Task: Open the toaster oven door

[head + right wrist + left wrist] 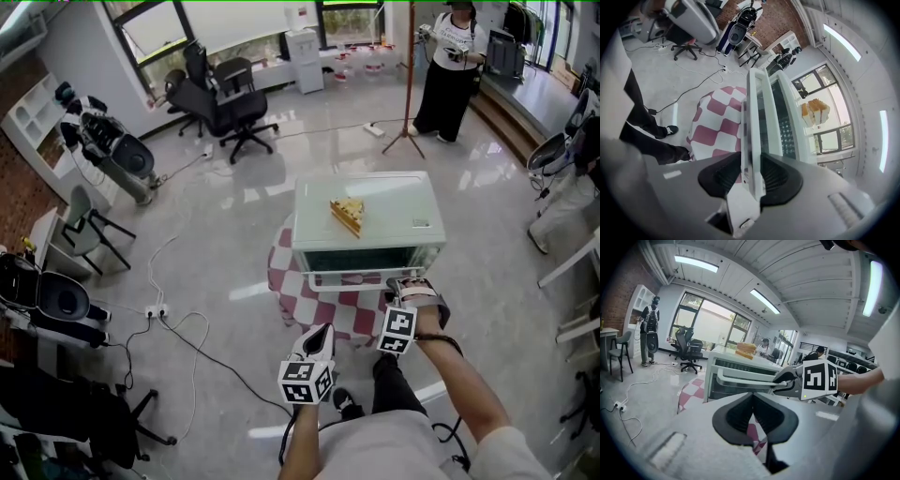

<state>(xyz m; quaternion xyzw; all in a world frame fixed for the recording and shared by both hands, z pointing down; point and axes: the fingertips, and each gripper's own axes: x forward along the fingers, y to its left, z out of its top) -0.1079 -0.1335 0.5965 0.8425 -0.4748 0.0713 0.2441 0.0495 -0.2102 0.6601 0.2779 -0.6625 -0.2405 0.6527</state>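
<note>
A white toaster oven (375,197) stands on a small table with a red-and-white checked cloth (323,309), and a piece of bread (348,216) lies on its top. The door's white handle bar (356,279) runs across the front. My right gripper (405,283) is at the bar's right end. In the right gripper view the handle (752,126) lies between the jaws of the right gripper (752,171), which stand apart beside it without clamping. My left gripper (323,333) hangs back from the oven; in its own view the left gripper (753,397) is shut and empty.
Cables and a power strip (155,311) lie on the floor to the left. Office chairs (230,108) and a stand (410,84) are farther back, with a person (450,70) standing at the far right. The person's leg and shoe (670,130) are beside the table.
</note>
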